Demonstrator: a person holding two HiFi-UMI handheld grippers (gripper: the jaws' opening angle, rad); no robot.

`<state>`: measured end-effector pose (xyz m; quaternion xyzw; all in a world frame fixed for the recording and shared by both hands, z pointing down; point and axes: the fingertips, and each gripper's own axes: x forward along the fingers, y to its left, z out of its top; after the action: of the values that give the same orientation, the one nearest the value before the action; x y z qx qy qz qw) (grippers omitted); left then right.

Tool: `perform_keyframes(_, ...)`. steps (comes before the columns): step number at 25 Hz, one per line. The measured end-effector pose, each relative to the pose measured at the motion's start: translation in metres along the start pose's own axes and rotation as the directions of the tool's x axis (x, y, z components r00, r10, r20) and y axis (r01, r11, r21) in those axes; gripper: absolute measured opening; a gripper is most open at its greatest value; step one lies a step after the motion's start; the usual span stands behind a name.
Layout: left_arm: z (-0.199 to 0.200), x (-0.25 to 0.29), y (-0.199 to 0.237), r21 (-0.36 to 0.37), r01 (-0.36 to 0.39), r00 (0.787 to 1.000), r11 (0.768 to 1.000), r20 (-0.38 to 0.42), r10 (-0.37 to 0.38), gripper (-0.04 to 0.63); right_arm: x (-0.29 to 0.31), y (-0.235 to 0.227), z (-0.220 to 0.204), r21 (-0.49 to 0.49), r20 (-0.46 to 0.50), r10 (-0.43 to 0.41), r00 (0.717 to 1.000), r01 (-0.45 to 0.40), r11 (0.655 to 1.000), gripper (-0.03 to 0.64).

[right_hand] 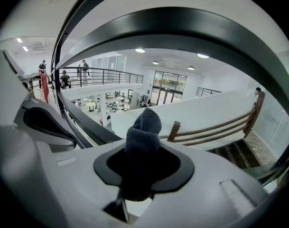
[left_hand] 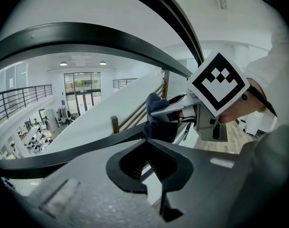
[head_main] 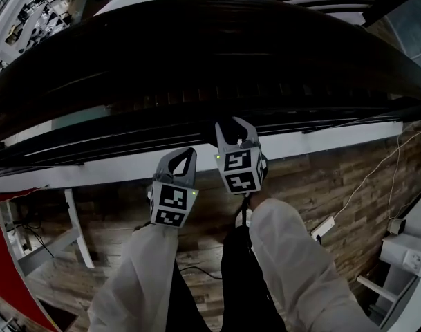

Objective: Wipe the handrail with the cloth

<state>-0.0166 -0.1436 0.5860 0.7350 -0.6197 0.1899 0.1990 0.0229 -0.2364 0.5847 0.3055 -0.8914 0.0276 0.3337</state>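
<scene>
The fingers (right_hand: 215, 184) of my right gripper (right_hand: 143, 148) are pinched on a dark blue cloth (right_hand: 143, 129). They grip a low fold of it, and the rest stands out past the tips as a rolled stub. The fingers (left_hand: 87, 194) of my left gripper (left_hand: 146, 141) are closed tip to tip with nothing in them. They hang just to the left of the right pair and a little behind.

The broad dark handrail (right_hand: 191, 27) arches above and ahead of the cloth, apart from it. A thinner dark bar (left_hand: 78, 153) runs just below the stub; I can't tell whether they touch. Beyond both fingers is an open drop to a hall (right_hand: 113, 101) far below, and a staircase (right_hand: 215, 127) runs off to the right of the cloth.

My main worry is the shallow grip. If I drag the stub along the handrail, friction could pull the fold out of the fingers. The cloth would then go over the edge and out of reach.

The stub is also narrow against so wide a rail. One pass would likely leave most of the surface unwiped. If I press harder to spread it, the bare fingertips could scrape the finish.

My left gripper is close enough that a sweep leftward could knock the two together.
</scene>
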Motion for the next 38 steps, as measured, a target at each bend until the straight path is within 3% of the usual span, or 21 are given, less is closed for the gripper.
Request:
perform_keyframes(12, 0.020, 0.072, -0.082, 0.028, 0.087, 0.996, 0.996, -0.001, -0.087, 0.002, -0.020, -0.106, -0.046, 0.014, -0.013, -0.085, 0.996, 0.085, 0.996, 0.106)
perform_keyframes(20, 0.049, 0.108, -0.139, 0.041, 0.127, 0.992, 0.991, 0.003, -0.127, 0.002, -0.038, -0.167, -0.066, 0.003, -0.022, -0.095, 0.995, 0.095, 0.995, 0.106)
perform_keyframes(38, 0.092, 0.178, -0.225, 0.093, 0.197, 0.980, 0.976, -0.025, -0.196, 0.002, -0.067, -0.291, -0.117, 0.038, -0.051, -0.171, 0.984, 0.173, 0.984, 0.106)
